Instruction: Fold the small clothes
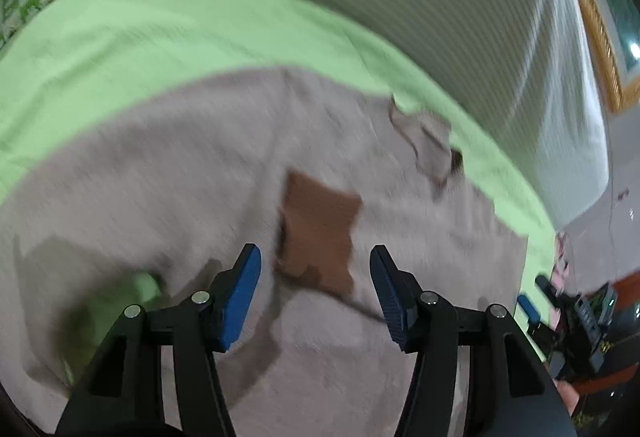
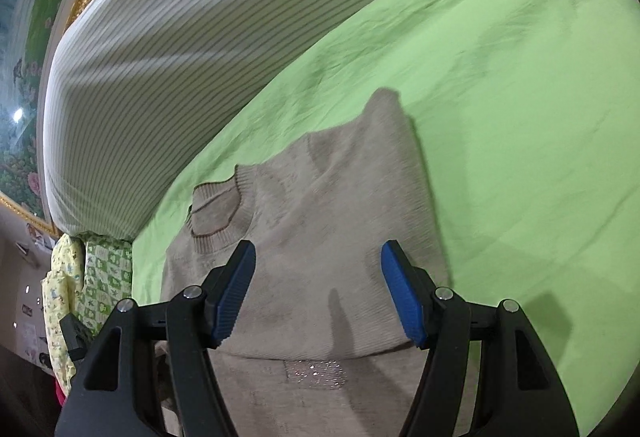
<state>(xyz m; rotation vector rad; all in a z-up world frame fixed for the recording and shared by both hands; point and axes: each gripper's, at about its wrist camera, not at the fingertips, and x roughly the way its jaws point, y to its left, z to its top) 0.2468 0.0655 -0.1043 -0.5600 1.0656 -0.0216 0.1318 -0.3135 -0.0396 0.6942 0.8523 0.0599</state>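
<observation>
Left gripper [image 1: 316,293] with jaws wide, nothing between them, above one beige sweater [image 1: 200,173] spread on a green sheet [image 1: 160,29]. Right gripper [image 2: 318,291] likewise wide and unloaded, over the same sweater [image 2: 320,205]. Only the left view, which is blurred, shows the brown patch [image 1: 320,229]; only the right view shows the ribbed collar [image 2: 214,213] and a sleeve folded across the body. One striped mattress [image 2: 180,37] borders the sheet [image 2: 520,97].

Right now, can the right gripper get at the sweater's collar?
Probably yes. The right gripper is open, hovering over the beige sweater; the collar lies exposed ahead to its left on the green sheet, nothing covering it.
</observation>
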